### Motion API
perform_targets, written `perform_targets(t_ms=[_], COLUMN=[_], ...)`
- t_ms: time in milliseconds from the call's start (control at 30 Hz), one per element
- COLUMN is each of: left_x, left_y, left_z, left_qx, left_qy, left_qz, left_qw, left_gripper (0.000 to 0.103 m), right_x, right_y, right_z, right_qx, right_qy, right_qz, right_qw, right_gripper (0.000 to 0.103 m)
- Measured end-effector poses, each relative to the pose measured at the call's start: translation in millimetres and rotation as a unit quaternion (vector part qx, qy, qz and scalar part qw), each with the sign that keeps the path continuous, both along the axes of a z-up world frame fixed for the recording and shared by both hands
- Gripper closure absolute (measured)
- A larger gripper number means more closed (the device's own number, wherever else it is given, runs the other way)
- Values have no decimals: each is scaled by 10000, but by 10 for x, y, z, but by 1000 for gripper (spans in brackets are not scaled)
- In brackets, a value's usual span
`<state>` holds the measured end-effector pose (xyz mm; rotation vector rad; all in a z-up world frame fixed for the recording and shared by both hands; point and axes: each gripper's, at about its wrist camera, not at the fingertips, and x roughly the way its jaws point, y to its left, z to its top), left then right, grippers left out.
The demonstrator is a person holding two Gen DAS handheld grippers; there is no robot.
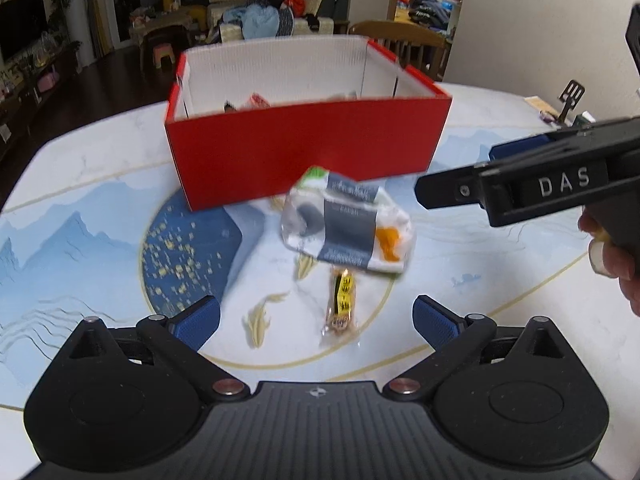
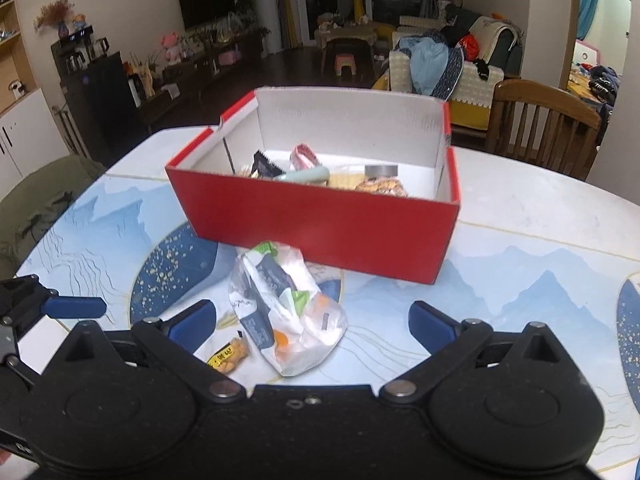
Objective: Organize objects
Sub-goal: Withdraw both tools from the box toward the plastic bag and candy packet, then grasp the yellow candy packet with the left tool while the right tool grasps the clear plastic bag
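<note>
In the right view, box [image 2: 320, 216] contents show.

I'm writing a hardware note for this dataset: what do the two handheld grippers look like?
Both match: a matte black plastic body with two rounded lobes, silver pivot pins and black linkage arms. The left gripper and right gripper each end in blue ribbed finger pads. Seen from the side, the right one carries raised white "DAS" lettering. No cables show; a bare hand grips it.

Both cameras sit low over the table [image 1: 100, 184], looking past their own fingers. Each sees the red box [image 1: 304, 152] mid-frame and the bag [image 2: 286, 312] nearer.
</note>
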<state>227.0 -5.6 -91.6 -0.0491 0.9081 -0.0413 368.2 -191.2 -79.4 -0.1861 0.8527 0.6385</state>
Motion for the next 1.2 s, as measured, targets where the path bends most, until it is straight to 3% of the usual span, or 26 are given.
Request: perform_targets(t_ms=[300,900,1200], left_x=[87,393,385], left_y=[-47,-199,-215], left_z=[-336,-606,-596], left_qx=[-24,129,65], left_qy=[207,-87,-179], left_qz=[65,89,97], left_qw=[9998,9998,9998], left_gripper=[0,0,1], right_x=[122,443,459], right_y=[179,466,485], right_z=[-268,-681,-731], right_qx=[-184,-440,-437], right_qy=[258,611,675], right_qz=[83,156,107], right_qw=[9995,9970,9967], right_gripper=[1,1,17])
